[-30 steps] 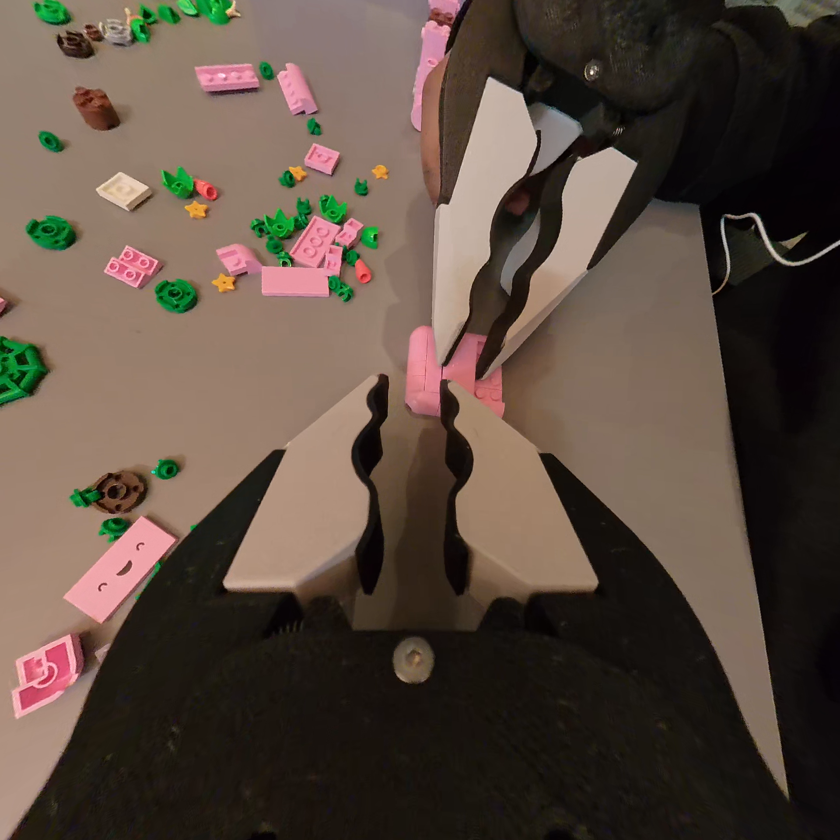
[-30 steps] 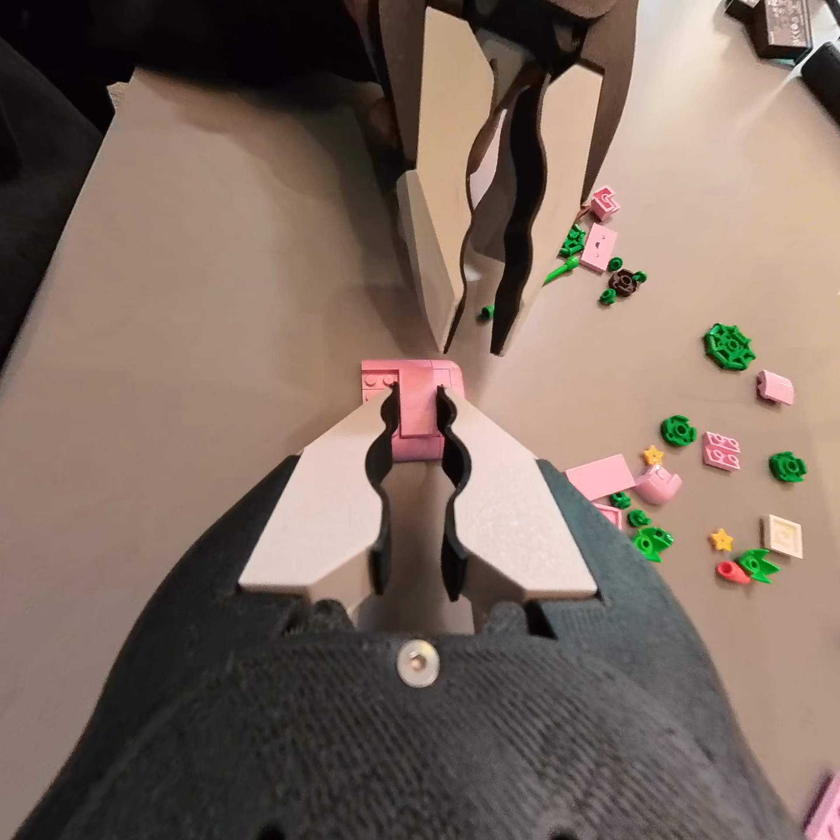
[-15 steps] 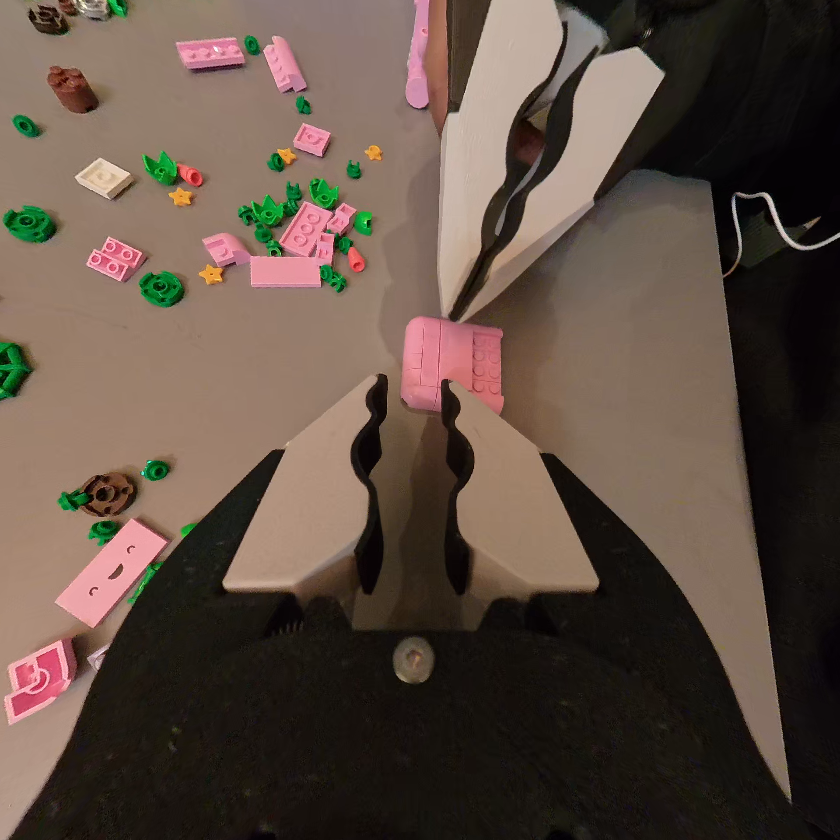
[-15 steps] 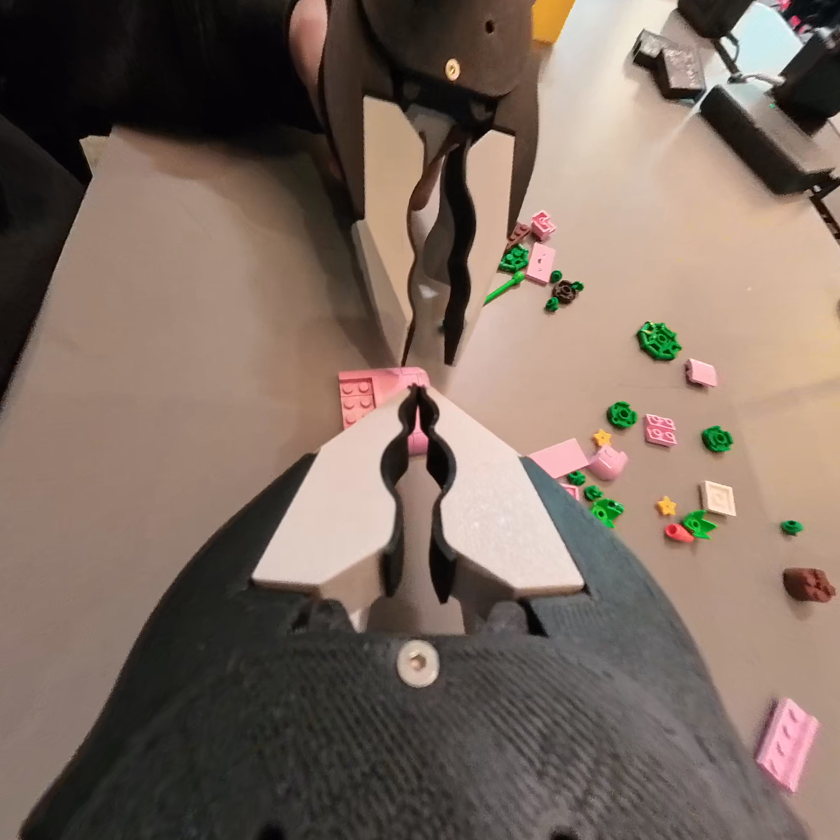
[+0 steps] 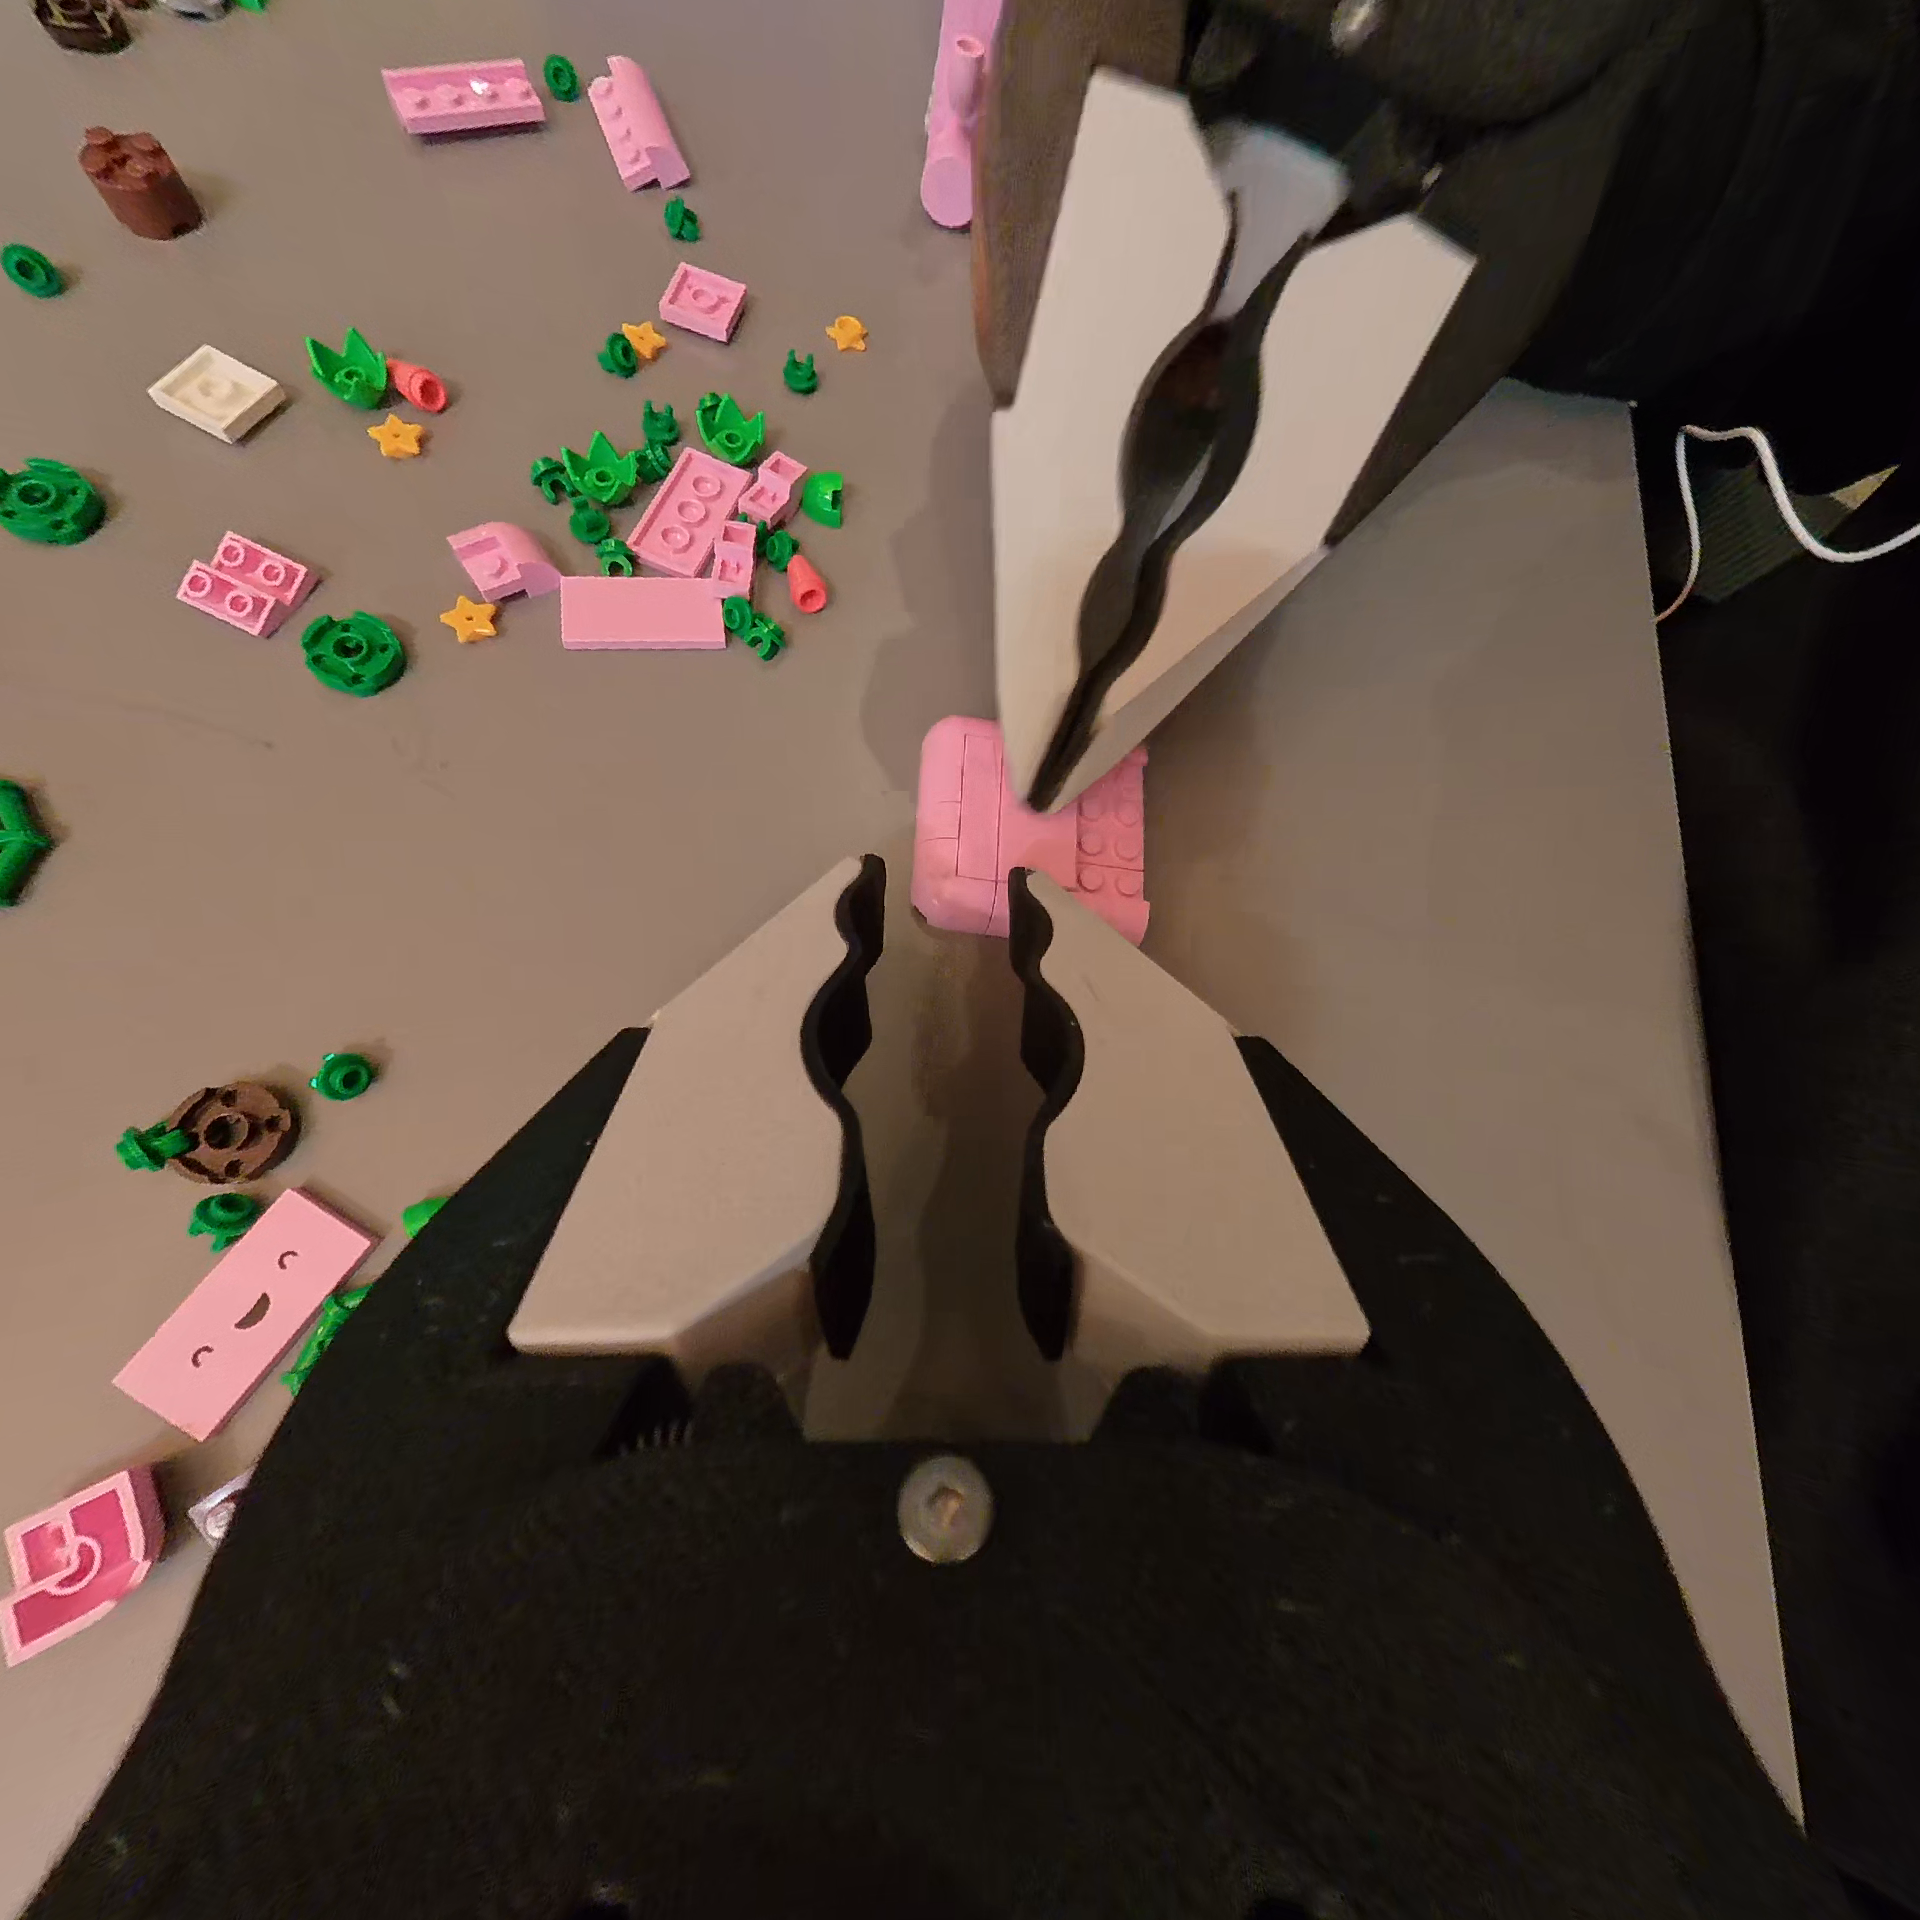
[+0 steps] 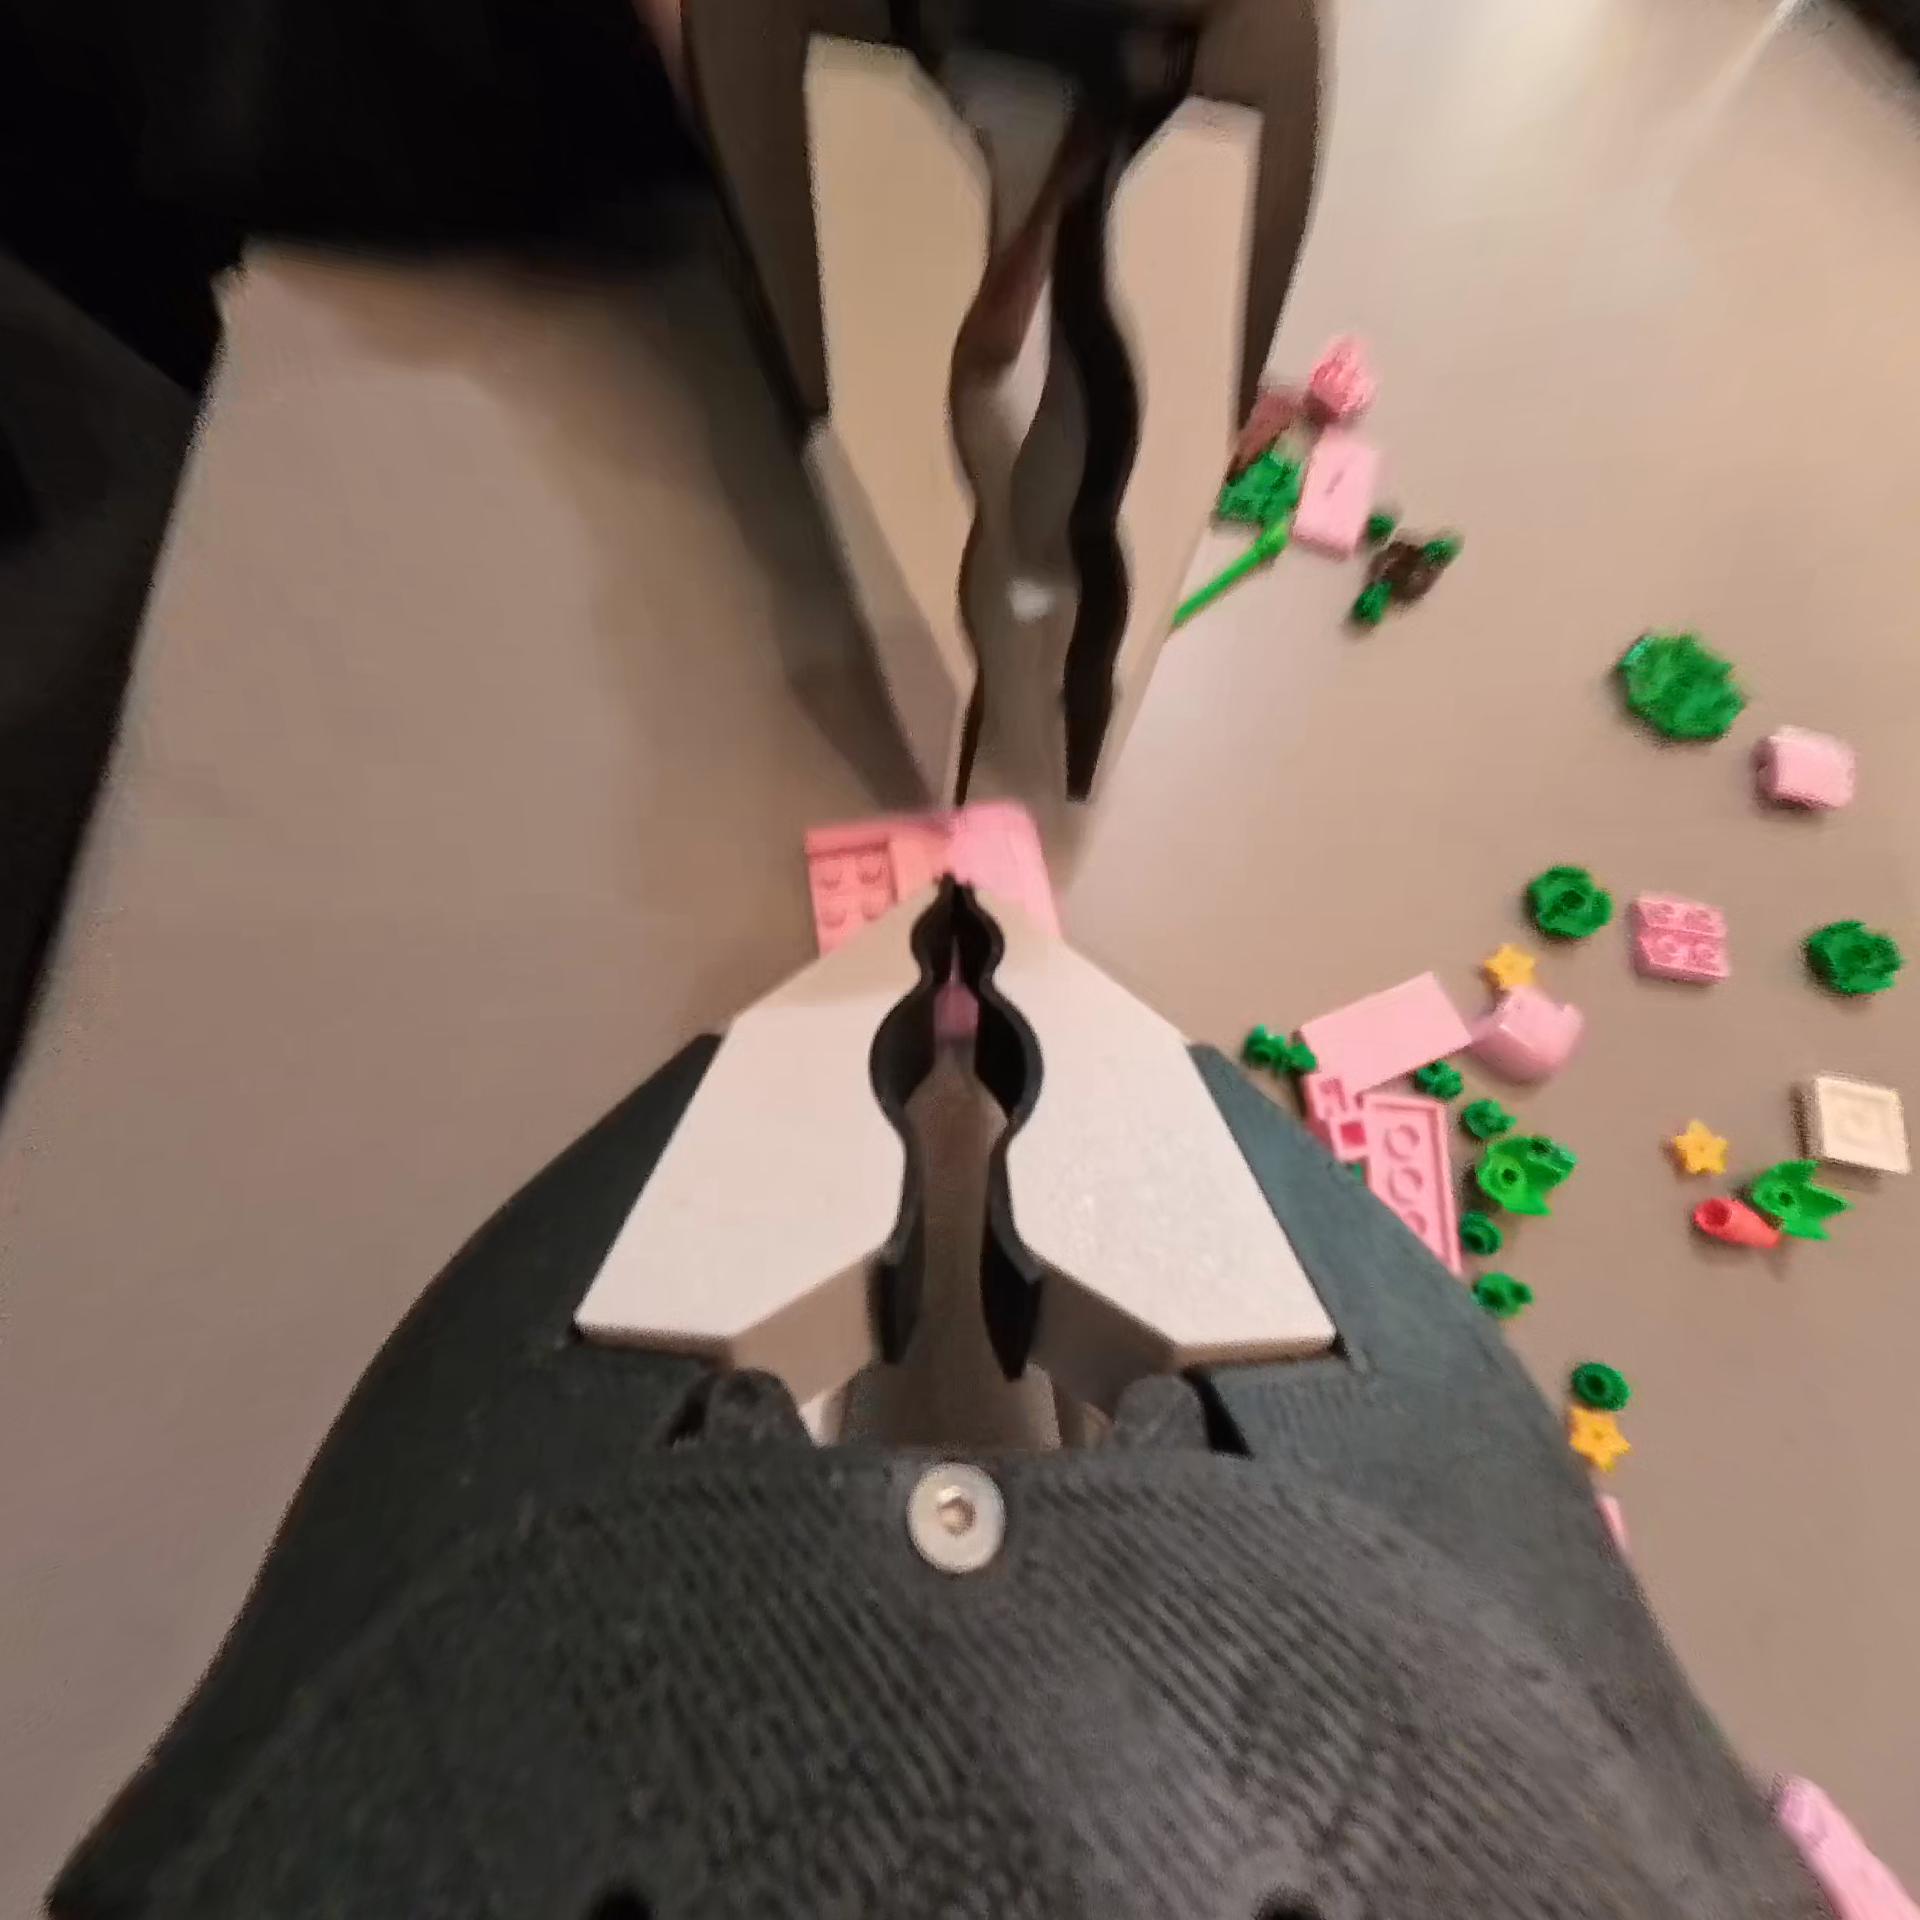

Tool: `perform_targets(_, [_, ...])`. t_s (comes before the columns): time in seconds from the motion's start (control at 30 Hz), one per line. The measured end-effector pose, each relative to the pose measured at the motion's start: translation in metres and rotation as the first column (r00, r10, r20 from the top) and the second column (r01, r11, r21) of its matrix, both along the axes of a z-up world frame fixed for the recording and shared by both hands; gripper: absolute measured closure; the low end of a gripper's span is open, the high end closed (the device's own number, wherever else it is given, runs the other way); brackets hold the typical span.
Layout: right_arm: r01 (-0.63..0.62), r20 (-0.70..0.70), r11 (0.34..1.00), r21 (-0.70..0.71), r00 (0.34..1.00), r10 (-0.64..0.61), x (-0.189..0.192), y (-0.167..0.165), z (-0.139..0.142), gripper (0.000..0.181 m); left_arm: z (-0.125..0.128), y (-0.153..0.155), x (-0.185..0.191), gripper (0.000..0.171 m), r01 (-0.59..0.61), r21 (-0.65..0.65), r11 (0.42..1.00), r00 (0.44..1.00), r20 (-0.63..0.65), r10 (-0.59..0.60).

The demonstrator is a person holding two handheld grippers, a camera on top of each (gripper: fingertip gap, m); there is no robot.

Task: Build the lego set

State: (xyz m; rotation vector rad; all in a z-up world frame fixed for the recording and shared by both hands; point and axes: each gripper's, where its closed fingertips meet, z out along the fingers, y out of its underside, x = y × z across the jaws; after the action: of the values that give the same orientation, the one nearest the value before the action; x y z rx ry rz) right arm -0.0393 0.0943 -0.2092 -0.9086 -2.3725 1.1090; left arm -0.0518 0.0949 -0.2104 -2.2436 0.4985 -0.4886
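A small pink lego assembly (image 5: 961, 831) lies on the grey table near its right edge. It has a smooth rounded side on the left and studs on the right. My left gripper (image 5: 943, 881) is open and empty, its tips at the near side of the assembly. My right gripper (image 5: 1039, 800) comes down from the far side, shut, with its closed tips on top of the assembly. In the blurred right wrist view the right gripper (image 6: 951, 891) is shut over the assembly (image 6: 857, 883). The left gripper (image 6: 1023, 795) stands open just beyond it.
Loose pieces lie to the left: a pink tile with a face (image 5: 244, 1314), a brown round plate (image 5: 231, 1132), a long pink tile (image 5: 642, 613), a white tile (image 5: 216, 393), a brown round brick (image 5: 140, 192) and several green bits. The table edge (image 5: 1652, 935) runs along the right. A white cable (image 5: 1766, 488) hangs beyond it. Less than 4 cm separates the two grippers' tips.
My right gripper let go of the assembly, shut and lifted. It has now come down with closed tips on the assembly's top. My left gripper stays open in place.
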Motion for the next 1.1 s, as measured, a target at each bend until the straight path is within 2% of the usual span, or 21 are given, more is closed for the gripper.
perform_targets(0.1, [-0.005,-0.031,1.000,-0.020,1.000,0.004,0.001,-0.001,0.009,0.181,0.000,0.000,0.000,0.150,-0.001,0.002,1.000,1.000,0.002,0.001])
perform_targets(0.2, [0.010,-0.071,0.992,-0.123,0.997,-0.019,-0.001,-0.003,0.030,0.181,0.000,0.000,0.000,0.150,0.001,0.001,1.000,1.000,-0.002,-0.001])
perform_targets(0.27, [0.052,0.065,0.997,-0.052,0.997,-0.049,0.001,0.006,0.000,0.181,0.000,0.000,0.000,0.150,0.000,0.000,1.000,1.000,0.000,0.000])
perform_targets(0.33, [0.075,0.133,0.989,-0.129,0.989,-0.058,0.000,0.004,-0.001,0.181,0.000,0.000,0.000,0.150,-0.001,-0.002,1.000,1.000,0.004,0.001])
perform_targets(0.4, [0.070,0.075,0.992,-0.103,0.995,-0.063,-0.001,0.009,0.003,0.181,0.000,0.000,0.000,0.150,-0.002,0.001,1.000,1.000,0.002,0.002])
perform_targets(0.53, [0.058,-0.032,0.964,-0.258,0.997,-0.069,-0.004,0.008,0.040,0.181,0.000,0.000,0.000,0.150,0.000,0.003,1.000,1.000,-0.008,0.000])
perform_targets(0.63, [0.075,-0.068,0.979,-0.188,0.994,-0.089,-0.005,0.014,0.037,0.181,0.000,0.000,0.000,0.150,-0.001,0.006,1.000,1.000,-0.004,0.001])
perform_targets(0.73, [0.032,-0.060,0.983,-0.183,0.997,-0.043,-0.001,0.004,0.034,0.181,0.000,0.000,0.000,0.149,-0.002,0.003,1.000,1.000,-0.003,0.002])
perform_targets(0.77, [0.020,-0.032,0.984,-0.178,0.999,-0.026,0.001,0.000,0.029,0.181,0.000,0.000,0.000,0.149,-0.002,0.003,1.000,1.000,-0.002,0.002])
perform_targets(0.83, [0.025,0.073,0.998,-0.061,0.997,-0.021,0.004,0.001,-0.003,0.179,0.000,0.000,0.000,0.149,-0.002,0.002,1.000,1.000,-0.002,0.002])
perform_targets(0.93, [0.018,0.019,0.999,-0.036,1.000,-0.017,0.002,-0.001,0.003,0.181,0.000,0.000,0.000,0.149,-0.003,0.001,1.000,1.000,0.000,0.003])
perform_targets(1.1, [0.018,-0.067,0.991,-0.136,0.997,-0.027,-0.002,-0.006,0.027,0.181,0.000,0.000,0.000,0.149,-0.002,0.002,1.000,1.000,-0.005,0.002])
